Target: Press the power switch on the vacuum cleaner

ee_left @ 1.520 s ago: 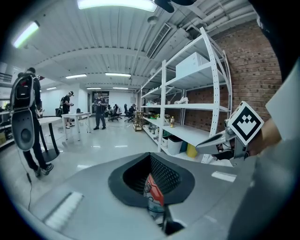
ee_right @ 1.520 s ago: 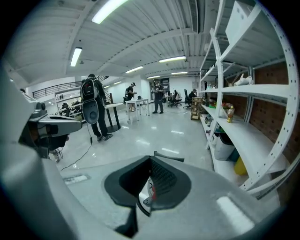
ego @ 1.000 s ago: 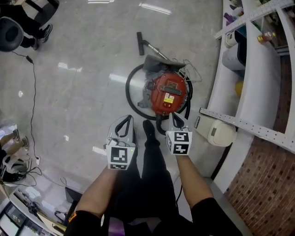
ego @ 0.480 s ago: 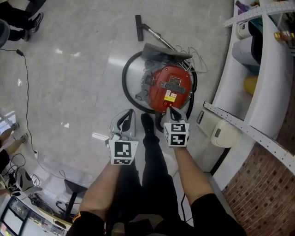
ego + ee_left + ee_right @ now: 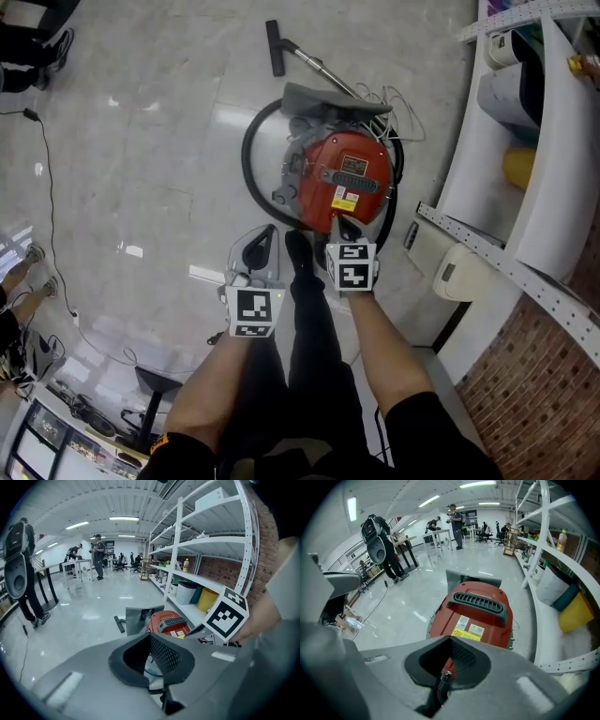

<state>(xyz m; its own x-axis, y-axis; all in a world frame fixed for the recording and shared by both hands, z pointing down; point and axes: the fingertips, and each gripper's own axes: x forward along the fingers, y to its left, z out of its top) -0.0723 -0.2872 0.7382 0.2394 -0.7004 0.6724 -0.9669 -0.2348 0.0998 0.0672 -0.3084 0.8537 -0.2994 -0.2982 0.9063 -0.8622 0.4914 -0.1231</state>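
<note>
The red vacuum cleaner (image 5: pixel 342 183) stands on the grey floor ahead of me, with a black grille handle (image 5: pixel 479 603) across its top and yellow and white labels (image 5: pixel 468 631) near its front edge. My right gripper (image 5: pixel 338 221) is shut and hovers at the vacuum's near edge, its tips (image 5: pixel 451 639) just short of the labels. My left gripper (image 5: pixel 269 231) is also shut and empty, held over bare floor to the left of the vacuum (image 5: pixel 168 622). I cannot make out the power switch itself.
A black hose (image 5: pixel 251 169) loops round the vacuum's left side, and its wand and floor nozzle (image 5: pixel 274 47) lie beyond. White shelving (image 5: pixel 525 216) with a yellow bin (image 5: pixel 519 167) runs along the right, with a white box (image 5: pixel 457 273) at its foot. My black shoe (image 5: pixel 298 251) rests between the grippers.
Both grippers have come closer to the vacuum; the right one now reaches its near edge. Both stay shut.
</note>
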